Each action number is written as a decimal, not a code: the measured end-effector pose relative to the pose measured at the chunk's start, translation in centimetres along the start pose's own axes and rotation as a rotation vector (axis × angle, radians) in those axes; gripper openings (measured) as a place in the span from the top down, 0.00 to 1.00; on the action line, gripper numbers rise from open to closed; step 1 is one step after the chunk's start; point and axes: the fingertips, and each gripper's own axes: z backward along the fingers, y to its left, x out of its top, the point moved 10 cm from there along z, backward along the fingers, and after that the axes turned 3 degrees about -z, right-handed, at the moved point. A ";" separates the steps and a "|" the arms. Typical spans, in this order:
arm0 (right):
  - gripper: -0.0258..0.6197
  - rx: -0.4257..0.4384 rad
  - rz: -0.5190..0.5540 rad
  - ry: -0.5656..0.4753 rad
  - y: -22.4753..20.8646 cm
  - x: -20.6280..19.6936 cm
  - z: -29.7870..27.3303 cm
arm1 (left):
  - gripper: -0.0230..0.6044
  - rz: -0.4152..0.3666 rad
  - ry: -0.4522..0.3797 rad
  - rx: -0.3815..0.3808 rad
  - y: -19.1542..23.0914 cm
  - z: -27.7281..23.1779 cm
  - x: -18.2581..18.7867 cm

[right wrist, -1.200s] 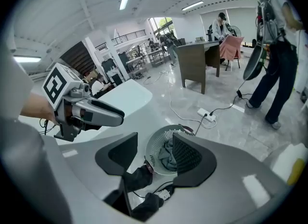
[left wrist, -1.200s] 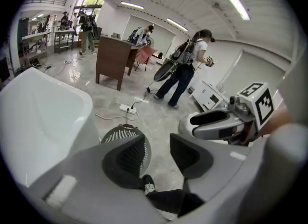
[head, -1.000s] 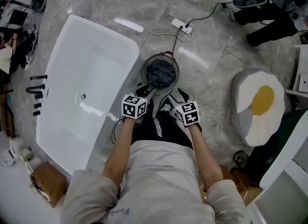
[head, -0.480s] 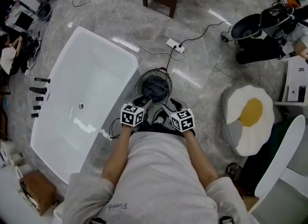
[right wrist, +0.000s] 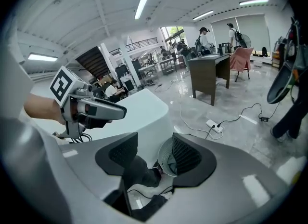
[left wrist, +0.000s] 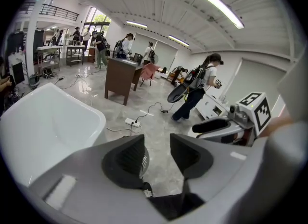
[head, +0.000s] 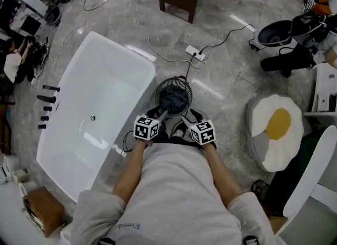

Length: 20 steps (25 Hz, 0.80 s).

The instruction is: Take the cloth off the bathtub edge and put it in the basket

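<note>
**Dark cloth lay bundled in mesh basket beside tub**

The dark, blue-grey cloth (head: pixel 174 100) sat crumpled in a loose heap inside the round basket (head: pixel 174 80), filling most of its middle. The basket, pale and open-meshed with a thin circular rim, stood upright on the grey marble floor (head: pixel 231 80). It stood just beside the rounded near corner of the white bathtub (head: pixel 138 55). The long, glossy tub ran away at a slant from the basket, its broad smooth edge catching the ceiling lights.

cloth (head: pixel 175 99) — in basket (head: pixel 158 92) | basket — just beside bathtub (head: pixel 105 80)
</note>
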 end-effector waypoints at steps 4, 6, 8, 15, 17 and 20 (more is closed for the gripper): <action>0.65 -0.022 -0.014 -0.005 0.2 -0.7 0.4 | 0.62 0.016 -0.028 0.018 0.0 0.5 0.0; 0.65 -0.030 -0.016 -0.004 0.1 -0.9 0.4 | 0.62 0.013 -0.039 0.021 -0.1 0.5 0.0; 0.65 -0.037 -0.015 -0.003 -0.1 -1.0 0.4 | 0.66 0.005 -0.042 0.026 -0.3 0.4 0.0; 0.67 -0.051 -0.020 -0.013 -0.4 -1.2 0.9 | 0.85 0.002 -0.048 0.028 -0.6 0.5 0.1; 0.68 -0.053 -0.021 -0.016 -0.5 -1.2 1.0 | 0.87 0.002 -0.048 0.026 -0.6 0.4 0.1; 0.72 -0.052 -0.024 -0.025 -0.6 -1.1 1.1 | 0.87 0.004 -0.051 0.025 -0.6 0.4 0.1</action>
